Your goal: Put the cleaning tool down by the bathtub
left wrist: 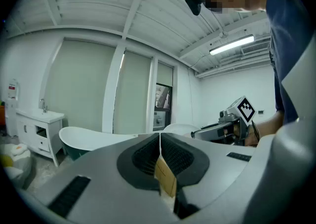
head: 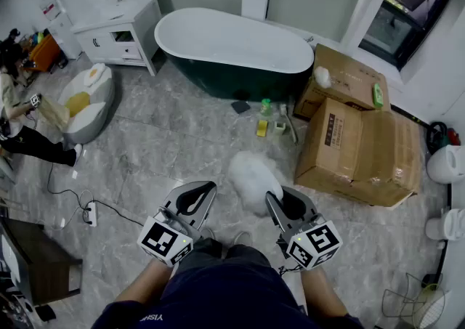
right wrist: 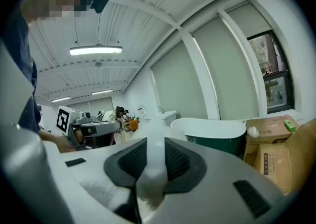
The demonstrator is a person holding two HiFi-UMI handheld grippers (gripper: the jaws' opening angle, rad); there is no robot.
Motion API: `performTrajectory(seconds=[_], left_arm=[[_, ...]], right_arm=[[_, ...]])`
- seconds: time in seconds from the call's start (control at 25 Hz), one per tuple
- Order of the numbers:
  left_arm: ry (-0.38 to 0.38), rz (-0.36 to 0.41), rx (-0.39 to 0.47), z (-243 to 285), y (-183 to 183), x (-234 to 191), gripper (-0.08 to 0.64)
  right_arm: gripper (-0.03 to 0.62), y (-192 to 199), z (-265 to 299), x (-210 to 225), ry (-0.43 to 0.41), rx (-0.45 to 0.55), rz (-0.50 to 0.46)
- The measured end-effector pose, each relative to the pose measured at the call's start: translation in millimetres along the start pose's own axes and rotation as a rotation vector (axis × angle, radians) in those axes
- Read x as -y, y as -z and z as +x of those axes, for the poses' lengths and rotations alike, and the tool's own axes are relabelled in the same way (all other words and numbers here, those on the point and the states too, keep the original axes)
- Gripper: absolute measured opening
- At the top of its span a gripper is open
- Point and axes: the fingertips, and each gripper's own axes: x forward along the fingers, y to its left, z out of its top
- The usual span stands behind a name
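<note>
The cleaning tool (head: 254,177), a fluffy white duster, hangs well short of the bathtub (head: 232,44), its handle pinched in the right gripper's (head: 275,198) fingers. The left gripper's (head: 204,189) fingers are pressed together. It should be carried forward and lowered onto the floor (head: 182,139) beside the tub before the fingers let go.

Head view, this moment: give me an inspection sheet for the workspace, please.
Surface: grey marble-look floor tiles.
Job's things: fluffy white cleaning tool held short of the bathtub, not yet down.
Clutter: cardboard boxes right of the tub; small bottles beside it.
Grippers: right gripper shut on the tool's handle; left gripper's fingers together.
Cables: power strip and cord on the floor, left.
Surroundings: white vanity; a person at far left.
</note>
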Motion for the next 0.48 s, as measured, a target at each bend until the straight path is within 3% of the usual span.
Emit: performTrajectory(seconds=[0.48], left_arm=[[0.007,0.009,0.006,-2.3,-0.8,0.3,0.034]], right_arm=[[0.086,0.6,0.5,-0.2,0.014,0.004,0.011]])
